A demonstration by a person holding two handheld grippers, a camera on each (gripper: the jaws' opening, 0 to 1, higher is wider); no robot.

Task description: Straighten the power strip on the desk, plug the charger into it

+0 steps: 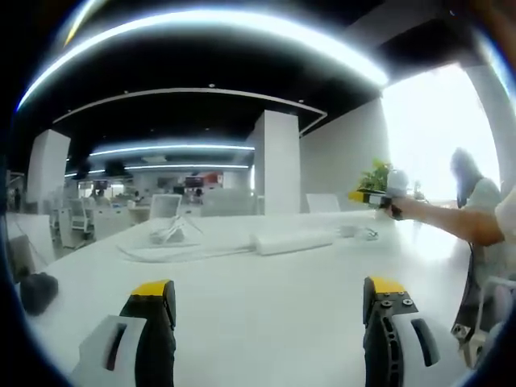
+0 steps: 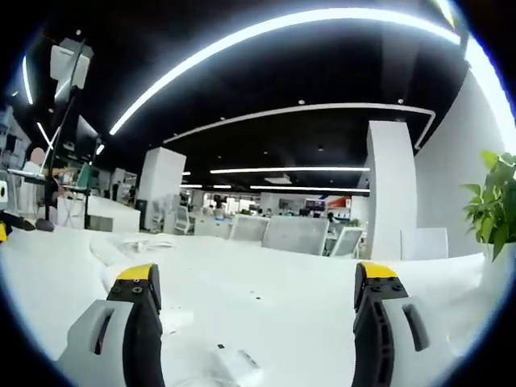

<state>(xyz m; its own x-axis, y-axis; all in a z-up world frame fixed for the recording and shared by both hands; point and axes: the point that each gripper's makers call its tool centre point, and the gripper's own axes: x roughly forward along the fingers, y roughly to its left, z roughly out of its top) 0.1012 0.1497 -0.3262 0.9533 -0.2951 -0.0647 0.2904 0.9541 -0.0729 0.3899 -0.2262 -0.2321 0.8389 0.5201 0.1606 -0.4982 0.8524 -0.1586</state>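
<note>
A long white power strip lies on the white desk, well beyond my left gripper, whose jaws stand open with nothing between them. Left of the strip, a thin white cable trails towards a small white pile that may be the charger. My right gripper shows at the far right of the left gripper view, held up above the desk by a person's hand. In the right gripper view, my right gripper is open and empty over the bare desk.
A dark object sits at the desk's left edge. A green potted plant stands at the right end of the desk, and it appears too in the left gripper view as the plant. A person's arm reaches in from the right. Office chairs stand behind the desk.
</note>
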